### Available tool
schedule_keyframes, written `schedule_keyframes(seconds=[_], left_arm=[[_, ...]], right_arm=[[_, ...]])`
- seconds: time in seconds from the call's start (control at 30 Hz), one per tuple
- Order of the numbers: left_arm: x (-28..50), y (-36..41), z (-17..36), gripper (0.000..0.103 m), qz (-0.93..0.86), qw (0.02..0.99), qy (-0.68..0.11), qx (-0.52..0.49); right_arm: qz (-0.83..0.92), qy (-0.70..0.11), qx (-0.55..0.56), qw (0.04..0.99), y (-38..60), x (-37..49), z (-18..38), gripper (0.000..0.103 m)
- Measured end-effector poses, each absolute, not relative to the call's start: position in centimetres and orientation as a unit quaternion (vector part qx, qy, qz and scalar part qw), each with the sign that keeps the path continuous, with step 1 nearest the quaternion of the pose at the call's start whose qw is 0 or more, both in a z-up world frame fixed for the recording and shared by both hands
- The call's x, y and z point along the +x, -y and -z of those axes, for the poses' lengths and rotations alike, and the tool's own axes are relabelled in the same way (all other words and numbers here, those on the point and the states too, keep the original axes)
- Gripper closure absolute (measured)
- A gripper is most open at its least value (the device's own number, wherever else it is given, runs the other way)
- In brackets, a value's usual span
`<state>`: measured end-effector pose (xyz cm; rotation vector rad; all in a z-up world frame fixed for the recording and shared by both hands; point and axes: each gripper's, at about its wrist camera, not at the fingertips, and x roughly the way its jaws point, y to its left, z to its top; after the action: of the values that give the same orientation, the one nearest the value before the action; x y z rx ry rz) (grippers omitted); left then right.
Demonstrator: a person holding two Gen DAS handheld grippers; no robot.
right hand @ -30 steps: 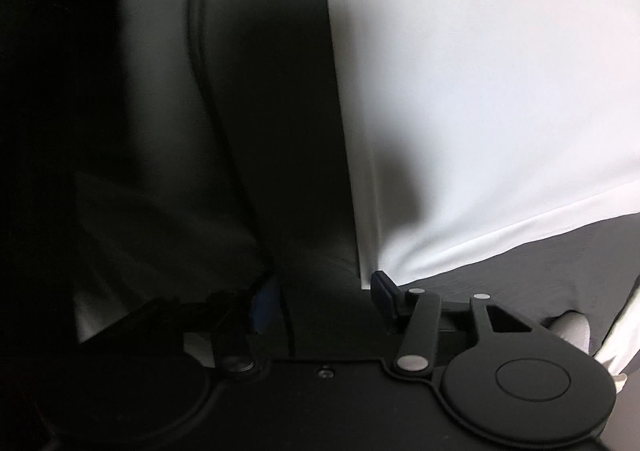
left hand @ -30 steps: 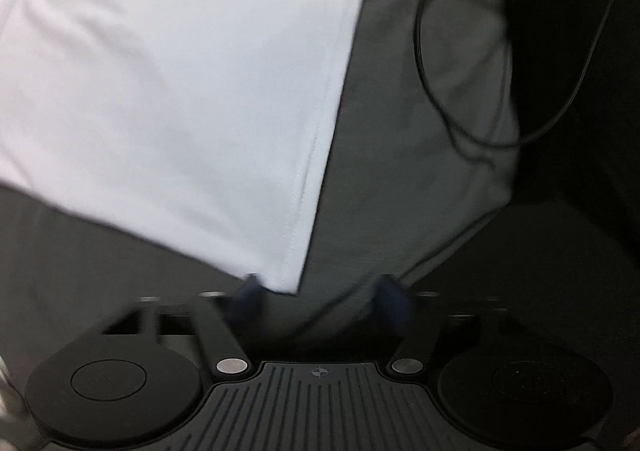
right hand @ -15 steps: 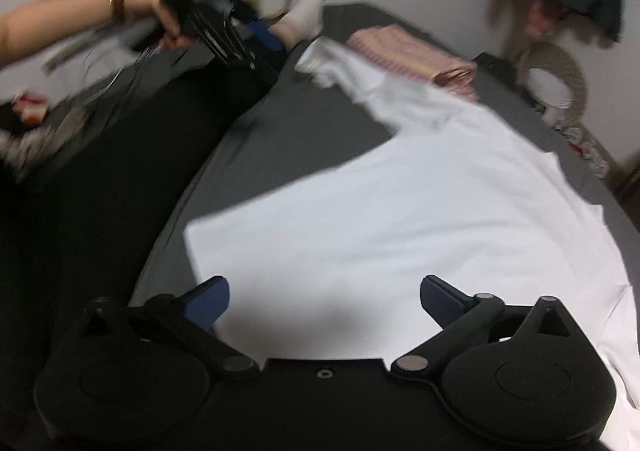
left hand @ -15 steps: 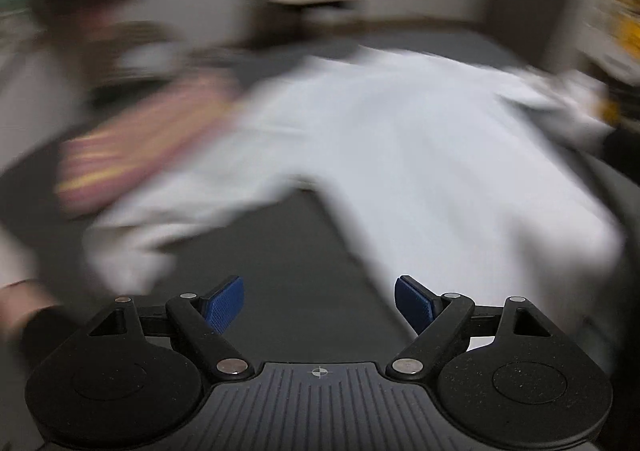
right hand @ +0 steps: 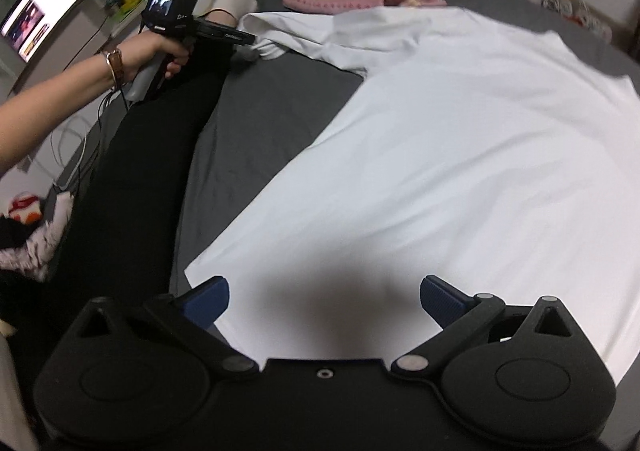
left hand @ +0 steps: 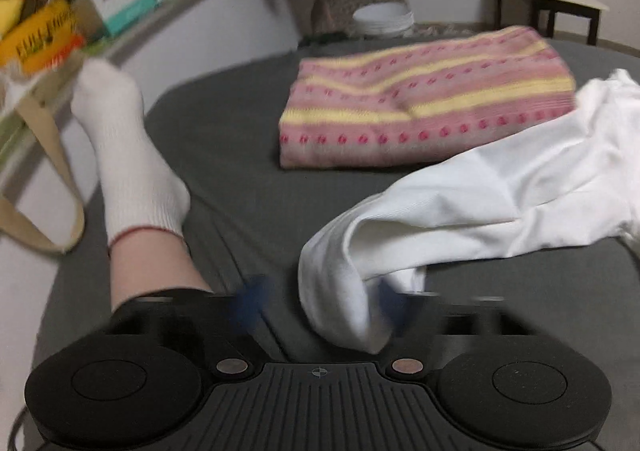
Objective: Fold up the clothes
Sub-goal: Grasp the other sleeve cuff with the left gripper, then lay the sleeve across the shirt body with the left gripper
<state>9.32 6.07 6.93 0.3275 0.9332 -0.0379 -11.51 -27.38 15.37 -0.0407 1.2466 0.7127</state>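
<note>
On my left wrist view, the left gripper [left hand: 320,301] sits low over the dark grey bed sheet [left hand: 224,131], its blue fingertips [left hand: 250,297] smeared by motion blur. The cuff end of the white shirt's sleeve [left hand: 344,283] hangs between them, touching the right fingertip; the jaws stand part-way apart around it, and through the blur I cannot tell whether they pinch the cloth. The sleeve runs off to the right, rumpled. Beyond it lies a folded pink and yellow striped garment [left hand: 428,99], flat on the sheet, with the sleeve's far part lying against its right end. To the left a person's foot in a white sock [left hand: 128,155] rests on the sheet, and a beige strap [left hand: 52,179] loops beside it

On my right wrist view, the right gripper [right hand: 324,299] has its jaws spread wide with nothing between them, poised above the lower hem area of the white shirt [right hand: 460,155], which lies spread flat across the sheet. At upper left I see the person's left hand [right hand: 160,55] holding the other gripper at the sleeve tip. The striped garment sits at the top, past the shirt's collar end
</note>
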Motion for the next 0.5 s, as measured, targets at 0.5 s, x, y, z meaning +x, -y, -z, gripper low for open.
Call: schedule_keyframes(seconds=[0.5], left_arm=[[4.7, -9.5, -15.0, 0.101, 0.111, 0.914, -0.385, -0.058]], right_arm=[[-0.302, -0.603, 0.032, 0.738, 29.3, -14.2, -13.6, 0.000]])
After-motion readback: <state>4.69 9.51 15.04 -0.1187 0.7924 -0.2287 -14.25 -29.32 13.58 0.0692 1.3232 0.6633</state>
